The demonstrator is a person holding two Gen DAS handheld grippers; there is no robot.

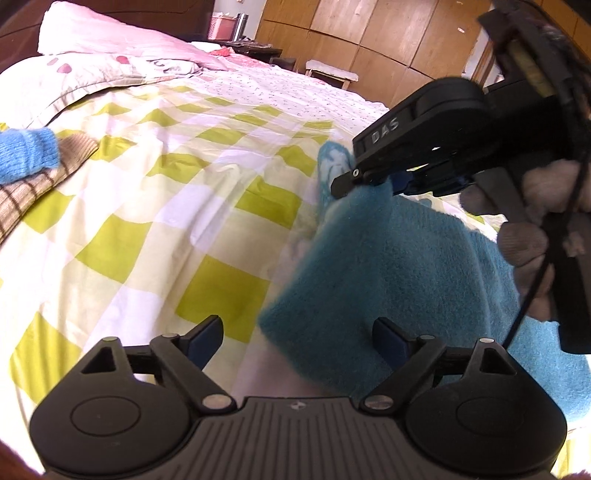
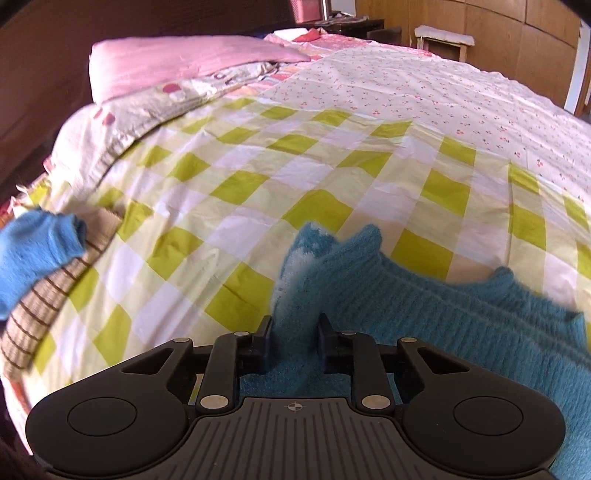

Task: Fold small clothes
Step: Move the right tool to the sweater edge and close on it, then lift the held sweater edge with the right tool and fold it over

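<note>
On the checked green-and-white bedspread [image 2: 258,192], near its front edge, lies the teal fuzzy sock [image 1: 388,266], cuff end rumpled with ribbed folds in the right wrist view. Right gripper [image 2: 294,339] angles steeply down onto it: jaws narrowed to a small gap with a ridge of teal fabric bunched between the pads, so it has the sock pinched. From the left wrist view the same gripper [image 1: 341,186] comes in from the right, tip down on the fabric, with a hand in a grey knit glove [image 1: 524,236] wrapped round its handle. Left gripper [image 1: 295,339] is tilted down over the sock's near corner, jaws spread wide; one blue pad sits over the bedspread, the other over the teal fabric, neither pressing on it, nothing held. A white patterned patch shows at the sock's far end; can't tell if that's a second sock under the first. Off to the left, well apart: one bright blue knit piece [image 2: 37,254] lying on top of one tan piece with brown stripes [image 2: 40,317]. Count of small clothes: three visible items. Further back: one pink pillow [image 2: 177,66] on a folded floral quilt [image 2: 155,107], a wooden wardrobe wall [image 1: 369,33], one small stool [image 2: 443,37]. No containers seen.
</note>
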